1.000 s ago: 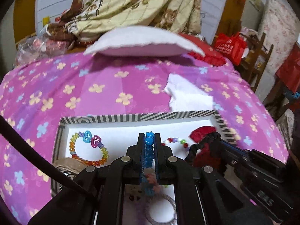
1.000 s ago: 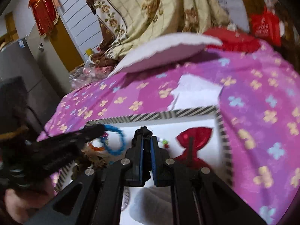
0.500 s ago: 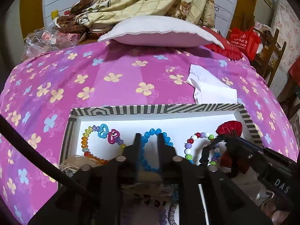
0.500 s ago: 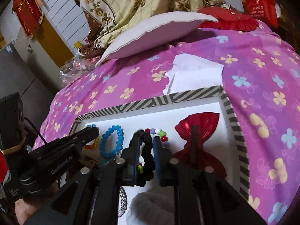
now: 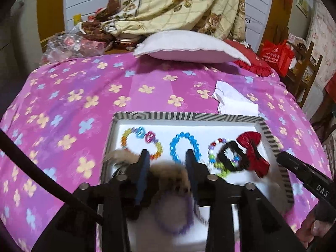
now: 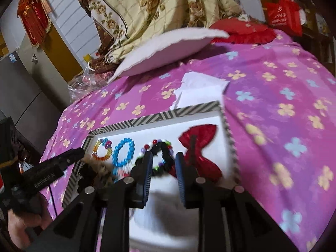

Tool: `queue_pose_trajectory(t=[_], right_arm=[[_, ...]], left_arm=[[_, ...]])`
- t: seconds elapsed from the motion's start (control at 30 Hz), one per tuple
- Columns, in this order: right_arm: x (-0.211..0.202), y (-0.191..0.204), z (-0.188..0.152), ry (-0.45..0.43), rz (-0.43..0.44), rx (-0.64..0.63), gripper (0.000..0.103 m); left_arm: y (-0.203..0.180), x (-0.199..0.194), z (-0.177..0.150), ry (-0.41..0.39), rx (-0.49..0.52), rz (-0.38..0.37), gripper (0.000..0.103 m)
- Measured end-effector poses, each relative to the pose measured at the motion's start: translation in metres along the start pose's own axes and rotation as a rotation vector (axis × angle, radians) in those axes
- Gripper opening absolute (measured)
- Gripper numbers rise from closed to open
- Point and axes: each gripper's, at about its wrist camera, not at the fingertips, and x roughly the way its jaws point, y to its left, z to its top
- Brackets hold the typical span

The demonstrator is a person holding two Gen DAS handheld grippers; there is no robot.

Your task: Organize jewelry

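A striped-rimmed white tray [image 5: 189, 116] [image 6: 159, 116] lies on the bed. Along its far side lie a multicoloured bead bracelet [image 5: 126, 138] [image 6: 101, 149], a blue bead bracelet [image 5: 183, 145] [image 6: 124, 151], a pastel bead bracelet [image 5: 213, 149], a black scrunchie [image 5: 232, 156] [image 6: 166, 153] on top of it and a red bow clip [image 5: 253, 150] [image 6: 198, 145]. My left gripper [image 5: 167, 160] is open and empty above a brown fluffy hair tie [image 5: 172, 175]. My right gripper [image 6: 162, 163] is open and empty just behind the scrunchie.
The bed has a pink flowered cover [image 5: 84, 105]. A white pillow [image 5: 189, 46] lies at the far end, white paper [image 5: 235, 103] just beyond the tray. A purple ring [image 5: 174, 222] lies at the tray's near side. Chairs and red bags [image 5: 277, 56] stand at the right.
Both grippers opened and drew back. The left let go of the blue bracelet and the right let go of the black scrunchie; both now lie in the tray.
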Motion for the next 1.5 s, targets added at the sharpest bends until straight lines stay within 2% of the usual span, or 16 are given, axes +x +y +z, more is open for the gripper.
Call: queue_pose_trajectory(t=[0.07,0.1,0.13,0.2,0.33,0.4,0.47,0.5,0.57,0.67,0.7,0.97,1.2,1.5], right_arm=[[-0.023,-0.001,-0.014,-0.008,-0.004,-0.016,0.025],[-0.033,-0.001,-0.023,-0.012,0.0,-0.024,0.032],[-0.049,-0.001,-0.038,-0.017,0.012,-0.036,0.038],[-0.07,-0.002,-0.064,-0.019,0.016,-0.051,0.069],[-0.111,0.004,-0.101,-0.039,0.004,-0.111,0.07],[-0.13,0.006,-0.12,-0.068,0.013,-0.144,0.072],[-0.141,0.008,-0.128,-0.077,0.021,-0.134,0.072],[-0.15,0.008,-0.131,-0.114,0.035,-0.137,0.072],[-0.154,0.009,-0.132,-0.139,0.016,-0.158,0.072],[-0.143,0.011,-0.129,-0.101,-0.041,-0.17,0.073],[-0.139,0.011,-0.129,-0.09,-0.057,-0.177,0.072],[-0.127,0.024,-0.131,-0.09,-0.095,-0.221,0.072],[-0.132,0.029,-0.129,-0.128,-0.097,-0.235,0.072],[-0.128,0.033,-0.131,-0.116,-0.095,-0.262,0.072]], left_arm=[[0.0,-0.02,-0.012,-0.008,0.003,0.005,0.07],[-0.001,-0.03,-0.019,-0.007,0.004,0.0,0.078],[-0.003,-0.039,-0.028,-0.001,0.007,-0.007,0.082],[-0.007,-0.058,-0.048,-0.003,0.015,0.003,0.082],[-0.021,-0.099,-0.085,-0.073,0.055,0.071,0.083],[-0.031,-0.126,-0.104,-0.143,0.093,0.123,0.083],[-0.038,-0.144,-0.117,-0.178,0.122,0.152,0.082],[-0.043,-0.153,-0.127,-0.195,0.135,0.17,0.082],[-0.047,-0.163,-0.139,-0.207,0.147,0.192,0.082],[-0.042,-0.167,-0.148,-0.174,0.093,0.113,0.082],[-0.04,-0.165,-0.15,-0.155,0.077,0.112,0.082],[-0.042,-0.158,-0.165,-0.093,0.028,0.186,0.082],[-0.043,-0.152,-0.168,-0.065,0.02,0.167,0.082],[-0.045,-0.141,-0.17,-0.022,0.006,0.172,0.082]])
